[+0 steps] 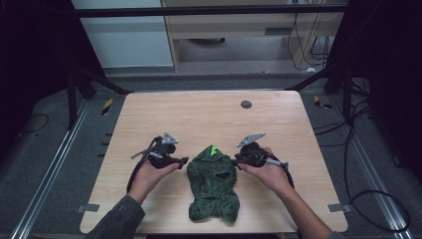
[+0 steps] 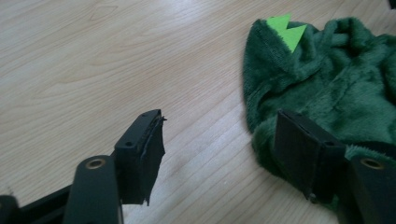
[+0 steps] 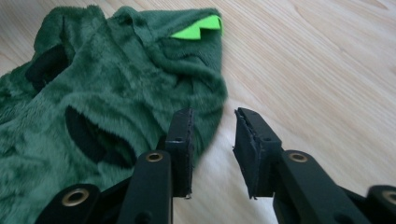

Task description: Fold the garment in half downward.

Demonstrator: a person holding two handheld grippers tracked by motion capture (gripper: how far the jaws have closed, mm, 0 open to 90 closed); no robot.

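Green fleece garment [image 1: 213,183] flat on wooden bench [image 1: 209,117], left hand-held gripper [image 1: 185,160] jaws wide beside it, right hand-held gripper [image 1: 236,159] jaws narrowly parted, empty

Left gripper [image 1: 183,160] jaws spread wide; right gripper [image 1: 236,159] jaws parted narrowly; both pointing inward.

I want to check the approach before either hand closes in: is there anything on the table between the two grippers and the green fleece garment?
Nothing visible. The left gripper and right gripper, both open, flank the green fleece garment with only bare table between.
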